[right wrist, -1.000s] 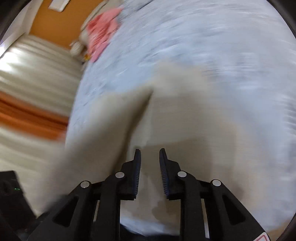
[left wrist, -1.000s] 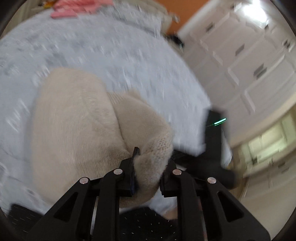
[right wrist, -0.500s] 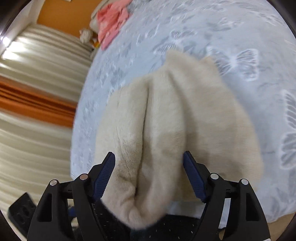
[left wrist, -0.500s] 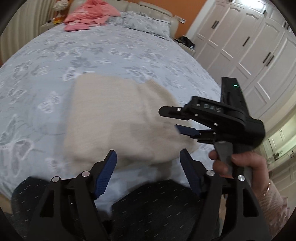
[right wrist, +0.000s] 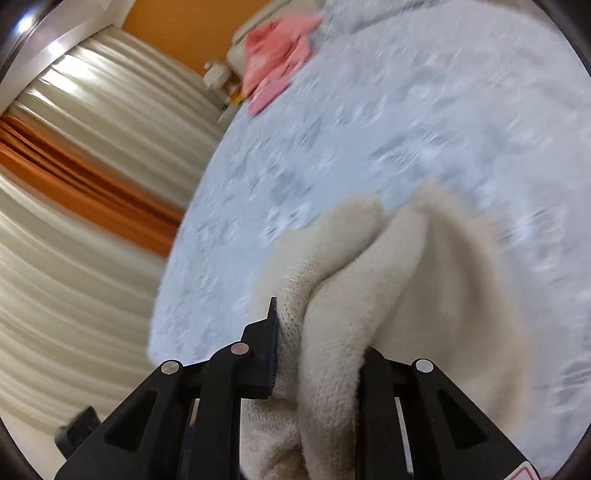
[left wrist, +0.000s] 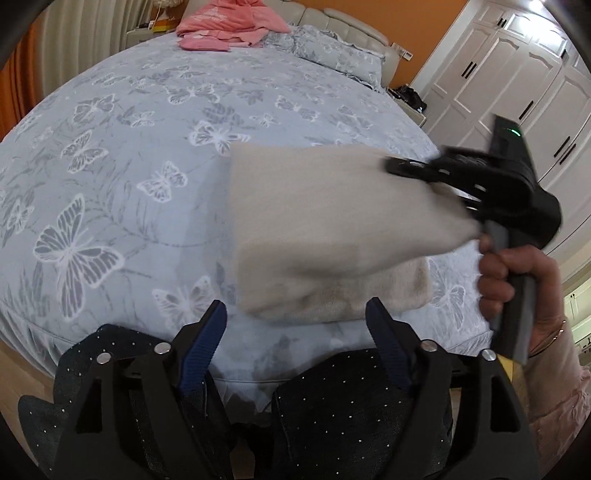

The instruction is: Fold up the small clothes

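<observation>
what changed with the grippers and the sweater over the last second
The left gripper let go of the sweater and now hangs open just short of it. The right gripper, open half a second ago, shut on the sweater's edge and is lifting that end. The pink clothes stayed at the far end of the bed.

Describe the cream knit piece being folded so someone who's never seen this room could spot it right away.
Start at the big bed with the pale blue butterfly-print cover. At its near edge lies the cream fuzzy knit garment, one end pinched in the right gripper; the left gripper is open in front of it. The only other clothing is a pink pile by the headboard.
</observation>
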The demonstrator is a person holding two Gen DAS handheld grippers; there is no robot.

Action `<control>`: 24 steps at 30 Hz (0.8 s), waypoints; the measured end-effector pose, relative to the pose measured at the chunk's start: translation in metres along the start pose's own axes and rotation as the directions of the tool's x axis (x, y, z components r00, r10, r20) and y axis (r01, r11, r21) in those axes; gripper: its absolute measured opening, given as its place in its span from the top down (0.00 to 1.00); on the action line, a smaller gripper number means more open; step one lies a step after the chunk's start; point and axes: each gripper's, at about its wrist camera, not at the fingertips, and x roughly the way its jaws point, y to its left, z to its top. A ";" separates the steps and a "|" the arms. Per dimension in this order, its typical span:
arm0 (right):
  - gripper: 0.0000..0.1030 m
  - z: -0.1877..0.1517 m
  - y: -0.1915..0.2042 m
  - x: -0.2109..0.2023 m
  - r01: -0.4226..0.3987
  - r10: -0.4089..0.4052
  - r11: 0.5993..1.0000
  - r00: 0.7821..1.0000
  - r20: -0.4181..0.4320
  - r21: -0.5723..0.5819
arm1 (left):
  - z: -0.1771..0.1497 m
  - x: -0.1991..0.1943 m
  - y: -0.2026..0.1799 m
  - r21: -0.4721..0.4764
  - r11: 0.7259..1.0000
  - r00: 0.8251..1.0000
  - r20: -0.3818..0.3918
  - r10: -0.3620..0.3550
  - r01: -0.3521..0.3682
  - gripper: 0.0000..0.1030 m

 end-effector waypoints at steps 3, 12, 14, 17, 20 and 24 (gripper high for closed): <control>0.82 -0.017 -0.055 0.013 0.140 -0.136 0.990 0.985 -0.103 0.035 | -0.002 0.011 -0.001 -0.011 1.000 1.000 -0.026 -0.013 0.012 0.24; 0.54 -0.037 -0.063 -0.022 0.229 -0.229 0.973 0.973 -0.012 0.026 | 0.000 0.033 -0.007 -0.043 0.999 0.996 -0.077 -0.035 0.031 0.22; 0.53 -0.024 -0.049 -0.028 0.233 -0.233 0.972 0.972 0.029 -0.016 | -0.001 0.038 -0.006 -0.033 0.999 0.996 -0.090 -0.020 0.017 0.22; 0.39 -0.003 -0.038 -0.025 0.235 -0.231 0.971 0.971 0.067 -0.047 | -0.001 0.041 -0.004 -0.052 0.999 0.995 -0.099 -0.013 0.008 0.22; 0.30 0.012 -0.040 0.015 0.212 -0.214 0.976 0.975 -0.051 -0.055 | -0.002 0.042 -0.004 -0.064 0.998 0.995 -0.099 -0.014 0.008 0.21; 0.91 0.016 -0.045 0.050 0.187 -0.196 0.980 0.970 -0.147 -0.070 | -0.002 0.041 -0.007 -0.044 0.999 0.994 -0.107 -0.005 0.001 0.21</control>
